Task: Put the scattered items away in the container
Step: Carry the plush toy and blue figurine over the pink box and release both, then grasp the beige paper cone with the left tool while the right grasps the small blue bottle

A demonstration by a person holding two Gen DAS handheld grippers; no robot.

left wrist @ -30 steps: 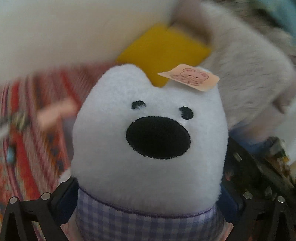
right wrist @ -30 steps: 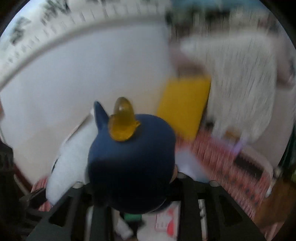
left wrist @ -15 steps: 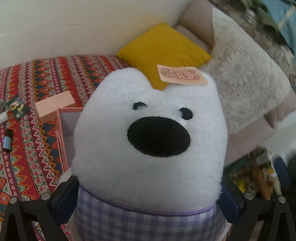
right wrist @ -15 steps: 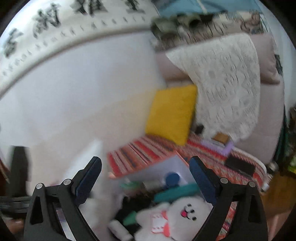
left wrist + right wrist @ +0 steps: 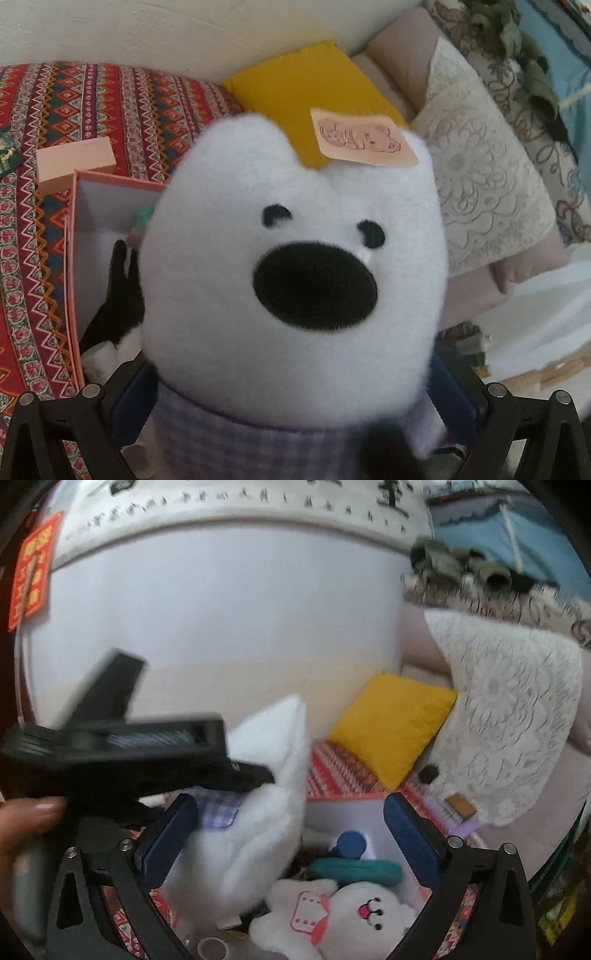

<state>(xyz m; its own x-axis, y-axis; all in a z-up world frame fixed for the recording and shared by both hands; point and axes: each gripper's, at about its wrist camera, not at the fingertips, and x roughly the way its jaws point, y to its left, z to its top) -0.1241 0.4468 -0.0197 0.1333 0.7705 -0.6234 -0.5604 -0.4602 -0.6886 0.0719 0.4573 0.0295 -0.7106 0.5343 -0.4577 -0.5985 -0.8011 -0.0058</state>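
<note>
A big white plush (image 5: 291,288) with a black nose, a purple checked top and a paper tag fills the left wrist view. My left gripper (image 5: 291,398) is shut on its body, a blue pad on each side. Behind it to the left sits the open pink box (image 5: 72,258), with a black item (image 5: 118,306) inside. In the right wrist view my right gripper (image 5: 288,801) hangs over the box (image 5: 343,812); its jaws are opening wide and press on nothing. Under it lie a white bunny plush (image 5: 332,912) and a teal item (image 5: 354,867). The left gripper (image 5: 255,775) holds the white plush (image 5: 266,812) at the left.
The pink lid (image 5: 74,162) lies on the patterned red cloth (image 5: 33,258) beside the box. A yellow cushion (image 5: 310,88) and a lace-covered sofa cushion (image 5: 487,177) stand behind. A person's hand (image 5: 26,823) grips the left tool. A white wall rises at the back.
The dark blue plush with the yellow crest has left my right gripper, whose jaws spread wide. The left gripper rolled with the white plush, and the pink box came into its view.
</note>
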